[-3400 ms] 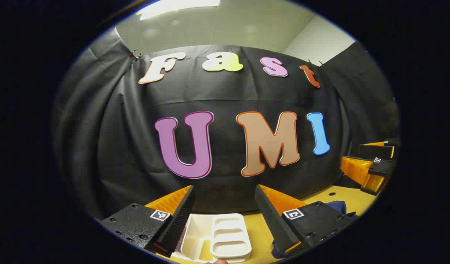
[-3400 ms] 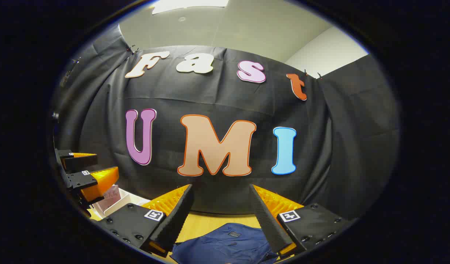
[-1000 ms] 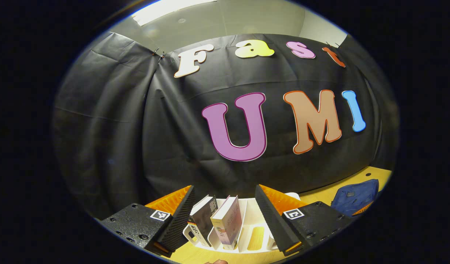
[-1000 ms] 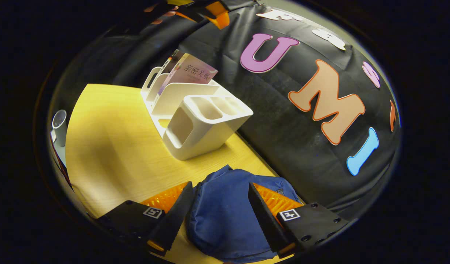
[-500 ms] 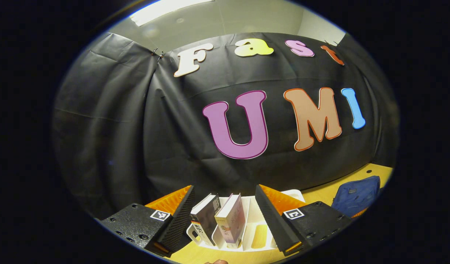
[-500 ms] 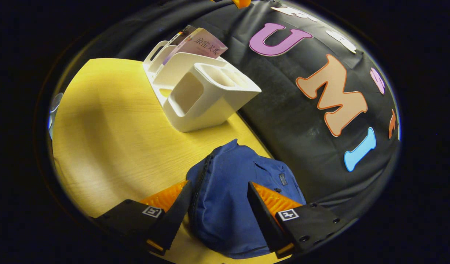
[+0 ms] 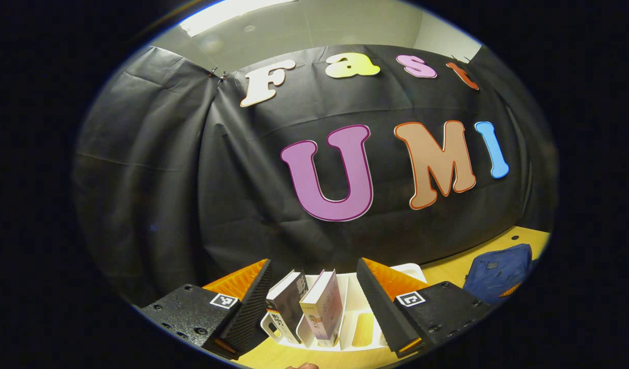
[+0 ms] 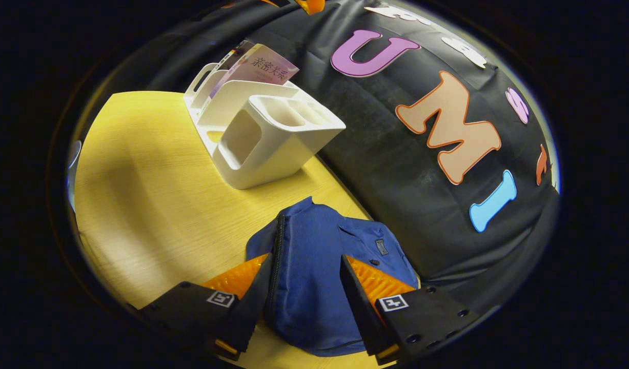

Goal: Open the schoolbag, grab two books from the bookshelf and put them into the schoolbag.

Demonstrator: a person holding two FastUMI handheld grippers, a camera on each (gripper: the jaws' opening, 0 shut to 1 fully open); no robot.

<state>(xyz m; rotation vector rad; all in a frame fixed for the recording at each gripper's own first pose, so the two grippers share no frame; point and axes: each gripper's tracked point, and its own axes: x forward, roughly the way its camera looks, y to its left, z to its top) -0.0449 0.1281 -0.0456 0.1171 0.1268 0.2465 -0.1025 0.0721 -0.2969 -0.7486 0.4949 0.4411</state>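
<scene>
1. Your left gripper [image 7: 314,302] hangs just in front of the white bookshelf [image 7: 363,312], its jaws spread wide with nothing between them.
2. Framed between those fingers in the left gripper view you have two books standing in the bookshelf: a dark-covered book [image 7: 286,305] on the left and a pale pinkish book [image 7: 322,305] just beside it on the right, both leaning a little to the right.
3. Neither finger touches a book; both books sit beyond the fingertips.
4. Far to the right in that same view, the blue schoolbag [image 7: 496,279] lies on the yellow wooden table [image 7: 450,271], well apart from the bookshelf.
5. Your right gripper [image 8: 304,294] is down over the schoolbag [image 8: 319,266], its jaws set at a middling width with the bag's blue cloth showing between them.
6. You cannot tell from the right gripper view whether the fingers press the cloth or only hover over it.
7. The bag's dark zipper [image 8: 279,256] runs along its left edge, close to your right gripper's left finger [image 8: 250,300]; it looks closed along the stretch you can see.
8. Beyond the bag in the right gripper view, the bookshelf [image 8: 273,138] stands on the table [image 8: 150,195] against the black cloth wall [image 8: 396,169], and the pinkish book [image 8: 265,69] sticks up from its far slots.
</scene>
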